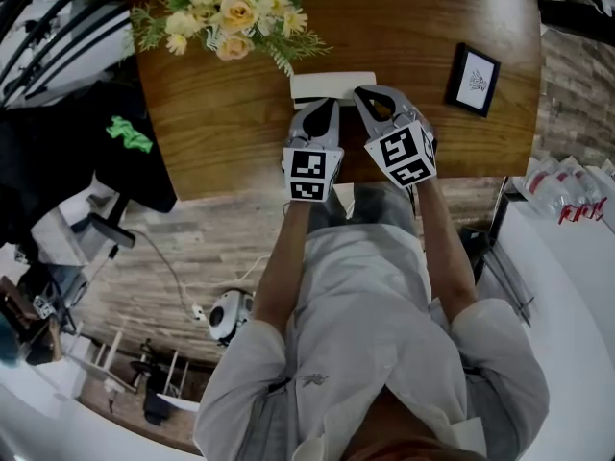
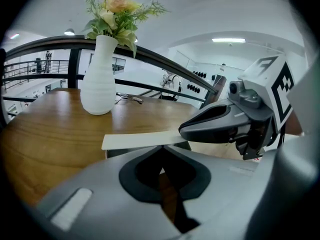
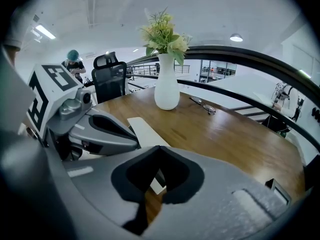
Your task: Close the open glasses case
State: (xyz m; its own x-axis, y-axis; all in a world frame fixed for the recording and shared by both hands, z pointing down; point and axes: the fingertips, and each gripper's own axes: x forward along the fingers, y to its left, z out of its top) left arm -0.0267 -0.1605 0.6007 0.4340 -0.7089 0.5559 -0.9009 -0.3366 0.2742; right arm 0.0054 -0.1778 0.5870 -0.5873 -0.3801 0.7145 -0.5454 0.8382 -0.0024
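The glasses case (image 1: 332, 84) is a flat white box near the front edge of the wooden table (image 1: 231, 113). In the left gripper view its white lid (image 2: 140, 140) lies almost level, with a dark gap over the base. My left gripper (image 1: 327, 104) (image 2: 161, 148) is shut with its tips at the case's near edge, and nothing shows between them. My right gripper (image 1: 363, 94) (image 3: 159, 149) is also shut. It sits close beside the left one, at the case's right end (image 3: 145, 131).
A white vase (image 2: 98, 79) (image 3: 166, 86) of flowers (image 1: 226, 12) stands at the table's far left. A pair of glasses (image 2: 130, 98) (image 3: 202, 105) lies behind it. A small framed picture (image 1: 473, 78) sits at the right. A black office chair (image 3: 110, 76) stands past the table.
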